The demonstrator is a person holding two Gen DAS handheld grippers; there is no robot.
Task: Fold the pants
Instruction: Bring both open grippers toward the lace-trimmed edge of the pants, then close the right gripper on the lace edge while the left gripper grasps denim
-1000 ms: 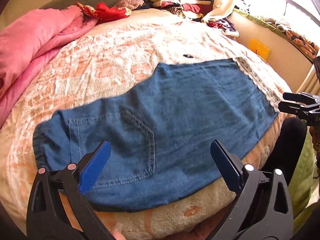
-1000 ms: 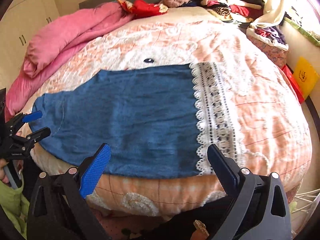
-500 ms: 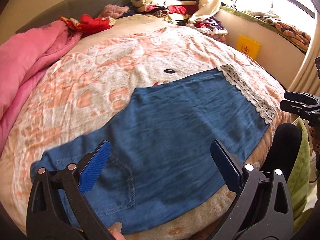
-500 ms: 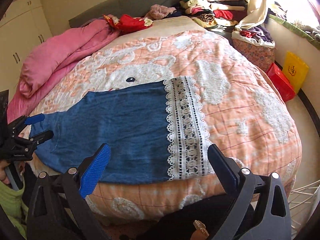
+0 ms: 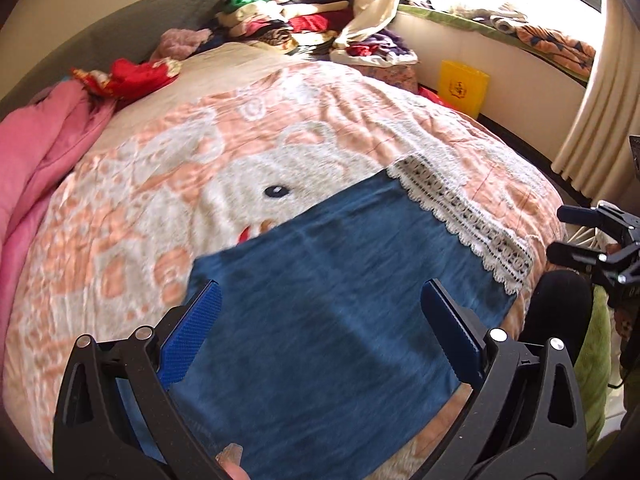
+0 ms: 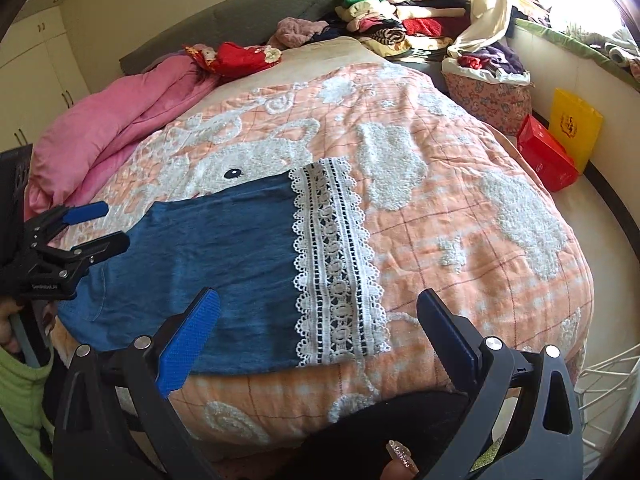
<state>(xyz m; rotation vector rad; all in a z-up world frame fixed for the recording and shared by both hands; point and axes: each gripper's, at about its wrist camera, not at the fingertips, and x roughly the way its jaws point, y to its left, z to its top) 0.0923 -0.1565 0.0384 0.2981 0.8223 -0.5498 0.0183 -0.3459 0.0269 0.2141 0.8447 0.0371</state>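
Note:
Blue denim pants (image 5: 320, 320) (image 6: 208, 264) lie flat across the near edge of the bed, folded lengthwise, with a white lace hem band (image 5: 464, 224) (image 6: 336, 264) at the right end. My left gripper (image 5: 320, 324) hovers open above the waist half of the denim, holding nothing. My right gripper (image 6: 320, 328) hangs open over the near edge by the lace hem, also with nothing in it. Each gripper shows in the other's view: the right one (image 5: 576, 236) at the right edge, the left one (image 6: 92, 228) at the left edge, both open.
The bed carries an orange-and-white quilt (image 6: 440, 184), with a pink duvet (image 6: 112, 128) bunched at the far left. Stacked clothes (image 6: 392, 12) sit at the head. A yellow bag (image 6: 572, 124) and red box (image 6: 544, 152) stand on the floor at right. A white wire rack (image 6: 604, 380) is near right.
Both grippers have lifted and pulled back from the pants, so more of the bed shows. The left view has swung right, away from the pocket end. The pants have stayed put.

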